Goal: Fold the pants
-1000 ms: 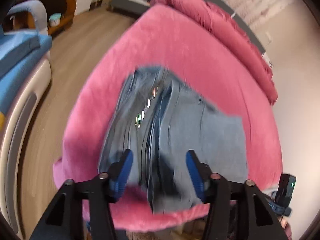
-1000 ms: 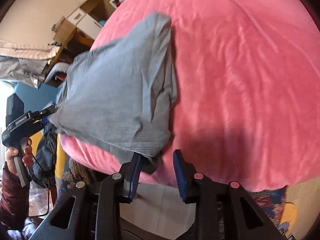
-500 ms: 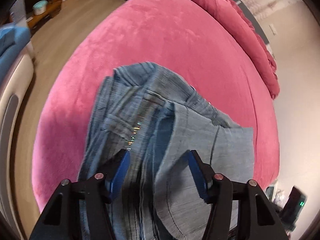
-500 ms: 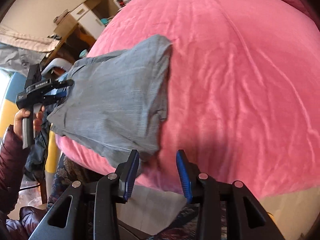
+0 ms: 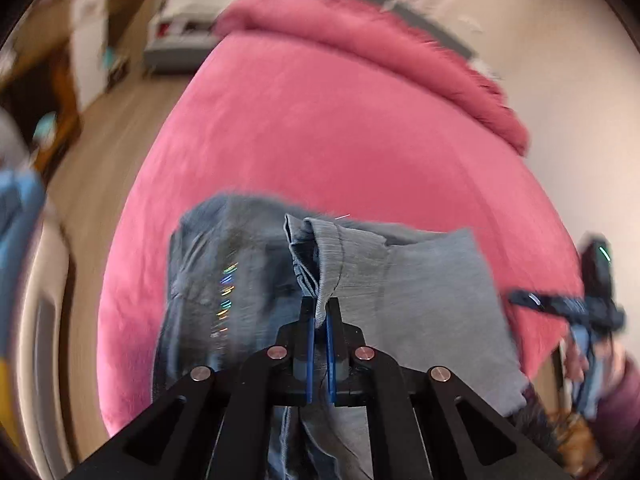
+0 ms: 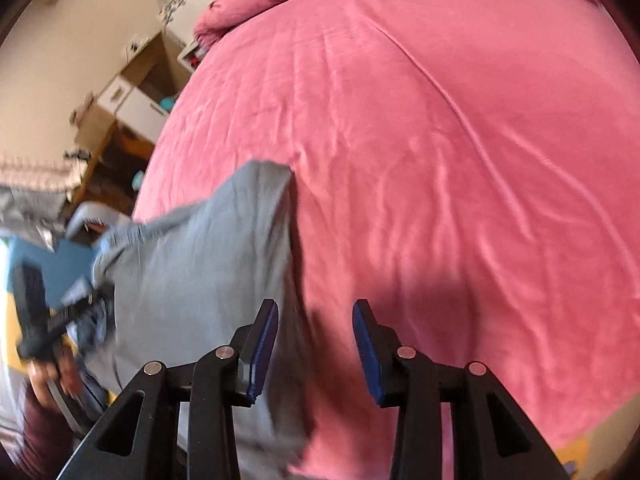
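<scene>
Grey-blue jeans lie partly folded on the near edge of a pink bed. My left gripper is shut on a bunched fold of the jeans and lifts it off the pile. In the right wrist view the jeans lie at the left, hanging over the bed's edge. My right gripper is open and empty, its left finger over the jeans' right edge, its right finger over the bare pink cover. The left gripper shows at the far left, blurred.
A rolled pink blanket lies along the bed's far side. Wooden floor and a desk with drawers are to the left. A blue and white couch stands at the near left.
My left gripper has shut on a fold of the jeans and pulled it up. My right gripper has let go of the jeans' edge and opened wider.
</scene>
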Tool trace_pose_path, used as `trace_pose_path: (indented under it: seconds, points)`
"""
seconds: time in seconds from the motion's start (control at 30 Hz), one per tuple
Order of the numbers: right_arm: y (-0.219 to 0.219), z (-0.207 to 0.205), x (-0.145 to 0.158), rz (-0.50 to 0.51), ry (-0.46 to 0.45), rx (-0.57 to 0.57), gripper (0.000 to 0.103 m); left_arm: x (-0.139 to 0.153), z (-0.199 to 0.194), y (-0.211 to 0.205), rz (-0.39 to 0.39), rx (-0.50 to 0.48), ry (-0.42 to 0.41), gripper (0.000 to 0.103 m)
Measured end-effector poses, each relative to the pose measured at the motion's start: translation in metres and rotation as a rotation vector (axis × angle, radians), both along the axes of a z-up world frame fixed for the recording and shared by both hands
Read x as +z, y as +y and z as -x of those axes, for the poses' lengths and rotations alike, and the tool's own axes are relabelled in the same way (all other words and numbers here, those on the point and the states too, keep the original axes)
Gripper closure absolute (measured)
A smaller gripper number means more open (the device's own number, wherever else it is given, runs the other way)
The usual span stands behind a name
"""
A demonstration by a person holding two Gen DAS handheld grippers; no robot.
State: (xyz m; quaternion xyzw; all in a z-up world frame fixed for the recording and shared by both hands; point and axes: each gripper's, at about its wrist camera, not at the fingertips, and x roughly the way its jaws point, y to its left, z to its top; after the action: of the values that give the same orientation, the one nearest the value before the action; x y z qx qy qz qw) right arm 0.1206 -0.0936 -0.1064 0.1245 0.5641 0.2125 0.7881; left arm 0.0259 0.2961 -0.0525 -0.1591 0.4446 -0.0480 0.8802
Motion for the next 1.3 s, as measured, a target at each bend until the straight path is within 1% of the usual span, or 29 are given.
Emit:
trace_pose_path:
  seconds: [0.03, 0.13, 0.2, 0.27, 0.33, 0.37, 0.4, 0.43, 0.47, 0.5, 0.53, 0.57, 0.63, 0.67, 0.73, 0.77, 0.8, 0.83, 0.9, 0.93, 1.07, 1.17, 1.2, 1.23, 1.27, 1.3]
  points:
    - [0.003, -0.003, 0.001, -0.005, -0.003, -0.006, 0.063, 0.003, 0.004, -0.006, -0.006, -0.014, -0.016, 0.098]
    - [0.009, -0.007, 0.002, -0.021, -0.007, 0.001, 0.061, -0.008, 0.009, -0.021, -0.072, -0.066, 0.025, 0.097]
    - [0.014, -0.005, 0.000, 0.006, -0.008, 0.013, 0.061, -0.016, 0.011, -0.020, -0.073, -0.069, 0.059, 0.095]
    - [0.015, -0.004, -0.005, 0.008, 0.002, 0.013, 0.061, -0.024, 0.012, -0.012, -0.062, -0.047, 0.086, 0.095]
    - [0.014, -0.003, -0.006, 0.008, 0.013, 0.005, 0.061, -0.028, 0.010, -0.004, -0.049, -0.025, 0.101, 0.091]
    - [0.013, -0.002, -0.007, 0.009, 0.018, 0.003, 0.061, -0.029, 0.008, 0.001, -0.036, -0.024, 0.108, 0.086]
    - [0.011, -0.001, -0.008, 0.008, 0.022, 0.003, 0.061, -0.028, 0.006, 0.005, -0.033, -0.021, 0.111, 0.077]
    - [0.010, 0.000, -0.008, 0.010, 0.025, 0.002, 0.061, -0.028, 0.003, 0.009, -0.038, -0.014, 0.112, 0.070]
    - [0.007, 0.002, -0.008, 0.012, 0.026, 0.000, 0.061, -0.028, 0.000, 0.015, -0.033, -0.013, 0.108, 0.057]
    - [0.007, 0.003, -0.008, 0.012, 0.026, -0.002, 0.061, -0.029, -0.004, 0.019, -0.009, -0.016, 0.107, 0.044]
    - [0.006, 0.003, -0.008, 0.012, 0.026, -0.005, 0.061, -0.030, -0.010, 0.026, 0.032, -0.011, 0.107, 0.041]
    - [0.006, 0.004, -0.007, 0.011, 0.026, -0.007, 0.061, -0.031, -0.013, 0.030, 0.057, -0.007, 0.109, 0.040]
    - [0.007, 0.004, -0.007, 0.012, 0.027, -0.006, 0.061, -0.037, -0.027, 0.036, 0.088, -0.003, 0.125, 0.040]
    - [0.008, 0.004, -0.005, 0.010, 0.022, -0.001, 0.061, -0.043, -0.037, 0.039, 0.101, 0.000, 0.139, 0.043]
    - [0.009, 0.003, -0.004, -0.006, 0.020, 0.001, 0.061, -0.045, -0.049, 0.039, 0.130, -0.018, 0.148, 0.054]
    - [0.009, 0.001, -0.004, -0.015, 0.021, -0.002, 0.061, -0.047, -0.052, 0.037, 0.120, -0.016, 0.149, 0.063]
    - [0.008, -0.002, -0.002, -0.024, 0.021, -0.013, 0.061, -0.047, -0.055, 0.035, 0.114, -0.017, 0.153, 0.078]
    - [0.006, -0.004, -0.002, -0.032, 0.019, -0.025, 0.061, -0.049, -0.056, 0.034, 0.111, -0.018, 0.151, 0.087]
    - [0.001, -0.009, 0.000, -0.056, 0.022, -0.045, 0.061, -0.044, -0.052, 0.035, 0.109, -0.010, 0.118, 0.093]
    - [-0.001, -0.010, 0.000, -0.064, 0.023, -0.049, 0.061, -0.037, -0.047, 0.035, 0.105, -0.005, 0.094, 0.093]
    - [-0.006, -0.020, -0.006, -0.091, 0.046, -0.062, 0.061, 0.009, -0.029, 0.036, 0.076, -0.003, -0.037, 0.094]
    - [-0.004, -0.034, -0.015, -0.158, 0.081, -0.057, 0.061, 0.029, -0.034, 0.042, 0.071, -0.002, -0.078, 0.094]
    - [-0.002, -0.039, -0.019, -0.184, 0.093, -0.052, 0.061, 0.032, -0.039, 0.043, 0.051, 0.003, -0.076, 0.094]
    - [0.000, -0.043, -0.021, -0.201, 0.105, -0.055, 0.061, 0.031, -0.046, 0.044, 0.016, 0.010, -0.066, 0.094]
    - [0.002, -0.047, -0.024, -0.213, 0.116, -0.062, 0.061, 0.024, -0.055, 0.047, -0.004, 0.023, -0.030, 0.094]
    - [0.005, -0.050, -0.027, -0.228, 0.120, -0.053, 0.061, 0.012, -0.065, 0.052, -0.001, 0.031, 0.021, 0.094]
